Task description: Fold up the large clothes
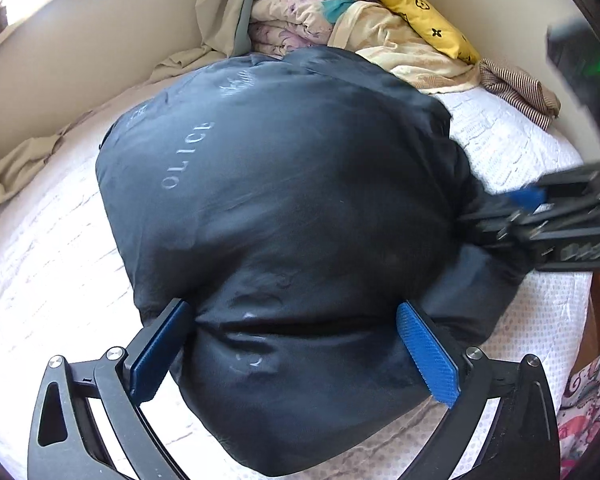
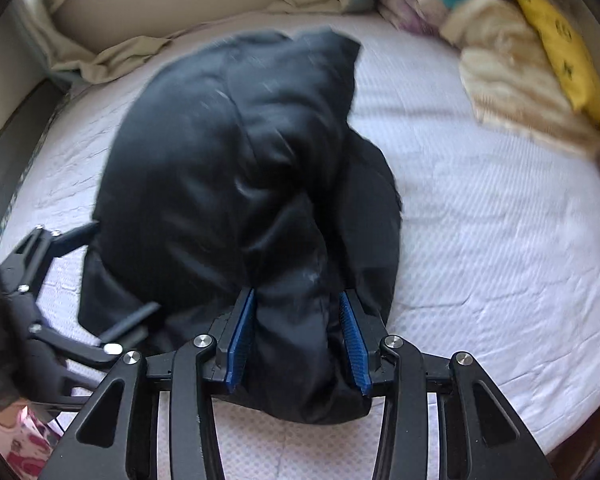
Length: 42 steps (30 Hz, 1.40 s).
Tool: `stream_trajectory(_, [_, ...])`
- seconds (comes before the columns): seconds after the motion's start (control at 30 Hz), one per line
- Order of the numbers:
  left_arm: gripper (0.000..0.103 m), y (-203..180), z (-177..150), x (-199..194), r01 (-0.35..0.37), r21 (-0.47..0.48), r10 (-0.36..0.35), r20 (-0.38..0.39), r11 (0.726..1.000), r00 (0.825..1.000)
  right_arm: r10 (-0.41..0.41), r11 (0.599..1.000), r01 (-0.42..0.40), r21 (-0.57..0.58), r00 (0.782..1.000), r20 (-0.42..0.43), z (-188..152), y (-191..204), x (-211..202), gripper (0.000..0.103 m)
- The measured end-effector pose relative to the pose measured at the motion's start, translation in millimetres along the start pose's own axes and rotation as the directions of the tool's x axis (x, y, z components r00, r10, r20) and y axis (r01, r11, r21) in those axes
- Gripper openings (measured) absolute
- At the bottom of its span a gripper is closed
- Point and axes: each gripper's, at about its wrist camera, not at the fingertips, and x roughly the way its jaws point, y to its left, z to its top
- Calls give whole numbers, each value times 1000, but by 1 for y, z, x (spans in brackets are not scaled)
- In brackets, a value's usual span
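Note:
A big dark puffy jacket with faint pale lettering lies bunched on the white bed. My left gripper stands wide, its blue pads pressing a thick fold of the jacket's near edge from both sides. My right gripper is closed on a gathered bunch of the same jacket at its near end. The right gripper also shows in the left wrist view, at the jacket's right side. The left gripper shows in the right wrist view, at the left.
A heap of folded blankets and clothes with a yellow patterned pillow lies at the bed's far end. A beige sheet hangs along the padded bed frame. A striped cloth lies at the far right.

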Motion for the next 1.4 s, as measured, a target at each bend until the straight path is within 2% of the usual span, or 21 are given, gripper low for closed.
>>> stream_trajectory(0.13, [103,-4,-3,2,-14,16,15,-2,1000,1000,50,997,-49,59,998,-22,-3,-11,25,40])
stream_trajectory(0.33, [103,-14,-2,9,-46,52,46,-6,998,999,-69,997,69,-36,998,6,-7,10,43,43])
stream_trajectory(0.47, [103,-18,-3,12,-75,64,75,0,995,997,-49,999,48,-8,999,-20,1,8,44,44])
stream_trajectory(0.6, [103,-7,-2,7,-37,13,37,-2,999,999,61,993,-62,99,998,14,5,-13,19,48])
stream_trajectory(0.63, [103,-4,-2,6,-24,-1,24,-4,1000,1000,115,982,-120,143,992,46,8,-21,8,50])
stream_trajectory(0.7, [103,2,-1,5,-6,-27,6,-7,1000,1000,222,948,-244,206,967,122,7,-33,-14,66])
stream_trajectory(0.77, [103,3,0,5,-3,-36,3,-8,999,1000,256,929,-293,228,950,176,10,-41,-32,72])
stream_trajectory(0.83, [103,1,1,6,-8,-34,8,-8,999,1000,262,924,-307,229,943,205,23,-46,-45,77])
stream_trajectory(0.97, [103,1,1,6,-7,-34,6,-9,999,1000,291,920,-317,229,946,141,55,-47,-39,79])
stream_trajectory(1.03, [103,1,2,6,-4,-37,3,-8,999,1000,253,929,-275,247,960,116,70,-50,-28,79])
stream_trajectory(1.1, [103,3,3,5,-3,-37,3,-7,999,1000,254,930,-270,251,963,93,84,-55,-11,81])
stream_trajectory(1.27, [103,1,5,6,-7,-30,7,-13,1000,1000,257,938,-260,229,965,44,84,-54,26,87])
stream_trajectory(1.4, [103,2,7,4,-1,-33,1,-22,999,1000,290,932,-290,219,957,33,80,-56,57,93])
